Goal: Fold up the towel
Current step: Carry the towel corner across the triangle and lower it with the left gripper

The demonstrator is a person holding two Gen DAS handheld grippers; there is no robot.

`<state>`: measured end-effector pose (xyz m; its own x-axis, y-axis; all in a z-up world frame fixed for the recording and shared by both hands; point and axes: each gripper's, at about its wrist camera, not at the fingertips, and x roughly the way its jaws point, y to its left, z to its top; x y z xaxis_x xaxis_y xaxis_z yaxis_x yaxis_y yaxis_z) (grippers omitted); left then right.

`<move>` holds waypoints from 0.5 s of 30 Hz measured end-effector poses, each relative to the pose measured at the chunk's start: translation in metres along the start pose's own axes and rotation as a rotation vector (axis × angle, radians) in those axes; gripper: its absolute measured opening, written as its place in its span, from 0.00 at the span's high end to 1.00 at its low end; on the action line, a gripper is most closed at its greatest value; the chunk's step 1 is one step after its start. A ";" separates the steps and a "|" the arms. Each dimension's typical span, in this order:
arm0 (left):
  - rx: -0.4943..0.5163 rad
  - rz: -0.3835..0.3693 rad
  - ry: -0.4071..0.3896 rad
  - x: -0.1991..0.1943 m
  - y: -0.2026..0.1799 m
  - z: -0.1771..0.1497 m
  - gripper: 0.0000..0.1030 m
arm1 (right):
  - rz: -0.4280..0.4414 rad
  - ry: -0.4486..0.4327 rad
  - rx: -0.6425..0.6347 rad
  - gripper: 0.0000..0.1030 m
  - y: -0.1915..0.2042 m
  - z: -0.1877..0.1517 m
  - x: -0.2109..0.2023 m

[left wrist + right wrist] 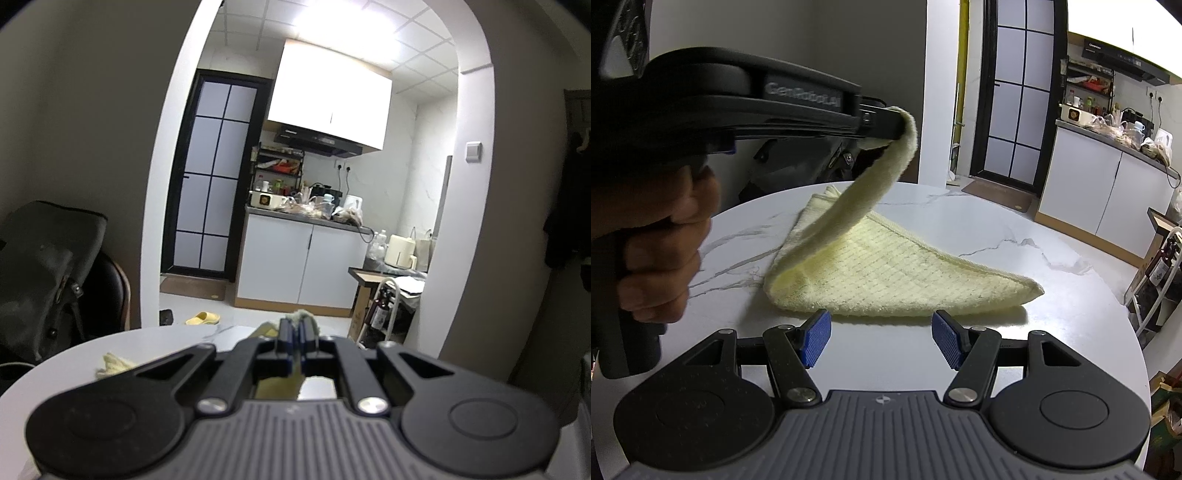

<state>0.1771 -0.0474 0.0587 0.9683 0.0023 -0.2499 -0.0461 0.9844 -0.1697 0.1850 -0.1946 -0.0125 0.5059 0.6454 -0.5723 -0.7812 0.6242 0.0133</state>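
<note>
Jaws of my left gripper (899, 127) were clenched on a corner of the yellow towel (886, 273), holding that corner lifted off the bench (1052, 332). A hand (657, 243) gripped its handle. Jaws of my right gripper (881, 341) stood released, blue pads (814, 341) apart, nothing between them, just beside the towel's near edge. The rest of the towel lay on the white marbled bench, one strip rising to the left jaws. Kitchen cabinets (1108, 192) sat behind.

Home flat, kitchen at 12 o'clock: white cabinets (303, 258), range hood (317, 142), cluttered counter (314, 212); slipper (203, 318) on floor at 10 o'clock.
</note>
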 end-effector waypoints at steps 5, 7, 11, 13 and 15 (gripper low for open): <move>0.005 -0.004 0.003 0.012 -0.006 0.000 0.96 | 0.000 -0.001 0.008 0.37 -0.004 -0.002 -0.005; 0.012 -0.005 0.010 0.017 -0.008 -0.002 0.96 | -0.003 -0.003 0.013 0.37 -0.006 -0.002 -0.007; 0.021 -0.008 0.027 0.027 -0.011 -0.006 0.96 | -0.009 -0.006 0.022 0.37 -0.011 -0.004 -0.013; 0.026 -0.011 0.035 0.029 -0.013 -0.008 0.96 | -0.011 -0.009 0.026 0.37 -0.012 -0.005 -0.016; 0.038 -0.020 0.046 0.035 -0.017 -0.011 0.96 | -0.012 -0.009 0.025 0.37 -0.013 -0.005 -0.018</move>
<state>0.2088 -0.0658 0.0425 0.9566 -0.0243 -0.2905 -0.0169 0.9902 -0.1386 0.1842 -0.2165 -0.0067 0.5186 0.6418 -0.5649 -0.7658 0.6425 0.0270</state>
